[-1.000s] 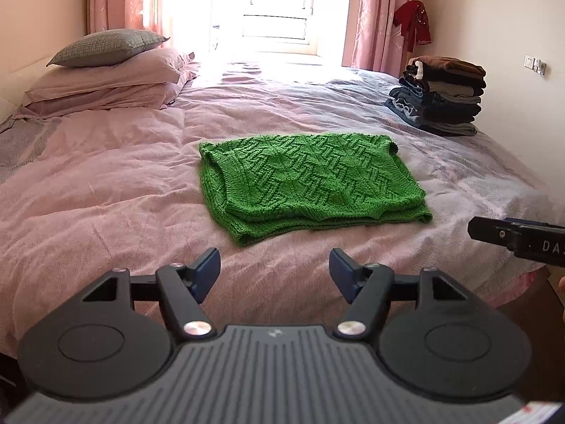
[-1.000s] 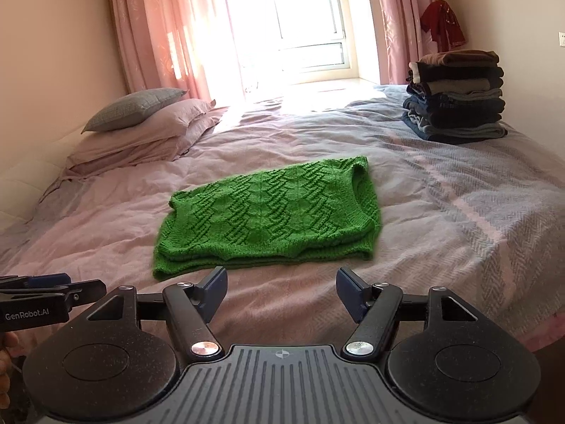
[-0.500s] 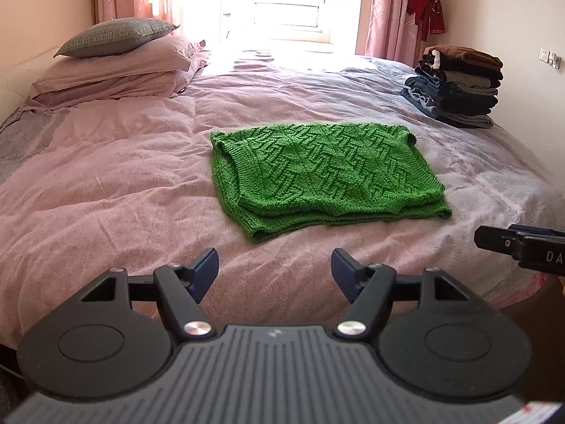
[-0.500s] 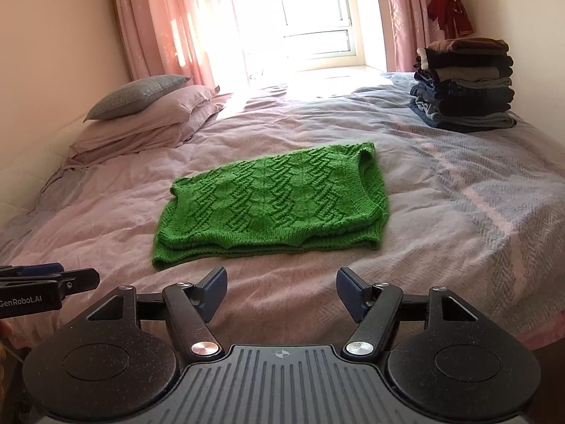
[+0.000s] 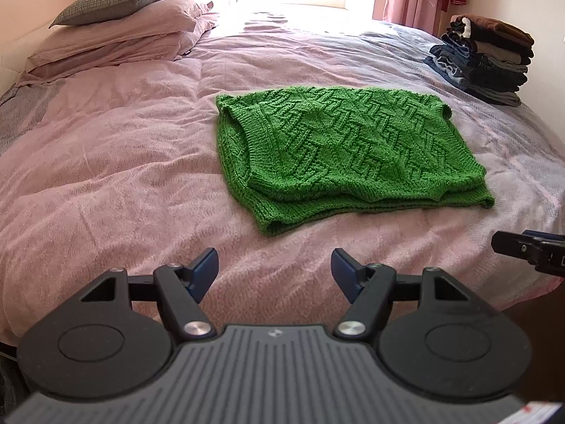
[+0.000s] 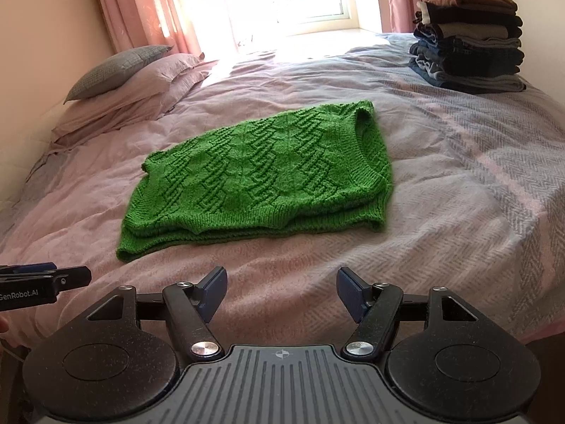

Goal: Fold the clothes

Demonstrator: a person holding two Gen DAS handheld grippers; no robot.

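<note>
Honestly the step at hand looks like the next fold on the green knit sweater vest, so here's how I'd go about it, working from nearest to farthest. Closest in, the left gripper (image 5: 273, 270) has its blue pads spread wide with nothing between them, hanging over the near edge of the pink duvet (image 5: 106, 176). Same deal with the right gripper (image 6: 280, 291): jaws released, empty, hovering just short of the garment. Each one pokes into the other camera's edge too, and the left one reads "GenRobot.AI" on its side in the right wrist view. The only other writing is a partial letter on the right gripper's body in the left view, too cut off to read.

A bit further in, the green knit sweater vest (image 6: 261, 176) lies flat mid-bed, already doubled over once by the look of the two layered hems along its near edge. I'd pinch both layers together at the two near corners, one gripper each, lift evenly and carry them toward the far edge. That chunky knit will probably sag and stretch if only one layer is caught, so bite deep.

Far back right, a stack of folded dark clothes (image 6: 469, 42) sits by the wall, well apart from the vest. Pillows (image 5: 116, 28) are far left, under the window
</note>
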